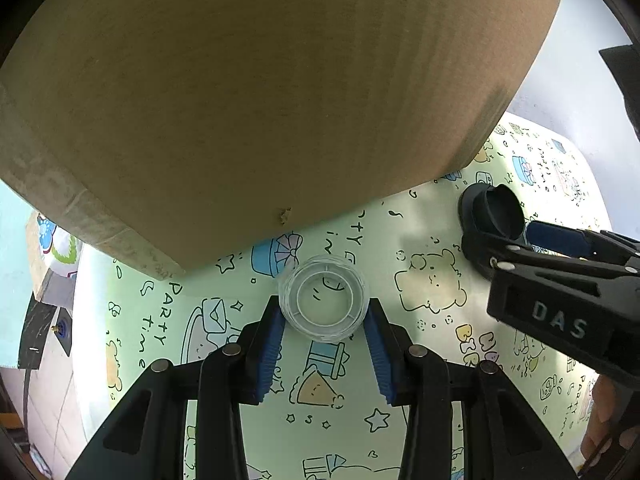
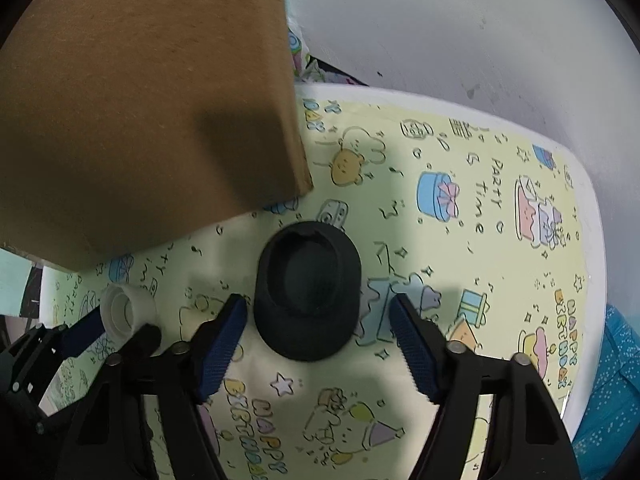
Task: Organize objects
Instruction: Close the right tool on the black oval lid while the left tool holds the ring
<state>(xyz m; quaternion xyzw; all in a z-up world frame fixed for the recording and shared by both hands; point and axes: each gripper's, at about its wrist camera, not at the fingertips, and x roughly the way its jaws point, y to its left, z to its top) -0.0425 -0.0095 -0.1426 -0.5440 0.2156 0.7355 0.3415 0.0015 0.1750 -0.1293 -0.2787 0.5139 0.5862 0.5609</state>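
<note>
A clear tape roll (image 1: pixel 323 298) lies flat on the party-print tablecloth (image 1: pixel 432 208), and my left gripper (image 1: pixel 324 302) is shut on it, one blue pad against each side. From the right wrist view the same roll (image 2: pixel 128 308) and left gripper (image 2: pixel 116 328) sit at the lower left. A black round cup-shaped object (image 2: pixel 308 292) rests between the pads of my right gripper (image 2: pixel 316 300), which is open: a gap shows at the right pad. The left wrist view has this black object (image 1: pixel 496 208) and the right gripper (image 1: pixel 516 236) at its right side.
A large cardboard box (image 1: pixel 260 100) stands on the table just beyond both objects, filling the upper left of the right wrist view (image 2: pixel 140 100). The white table rim (image 2: pixel 592 208) curves to the right, before a white wall (image 2: pixel 460 20). Blue dotted fabric (image 2: pixel 612 380) lies past the rim.
</note>
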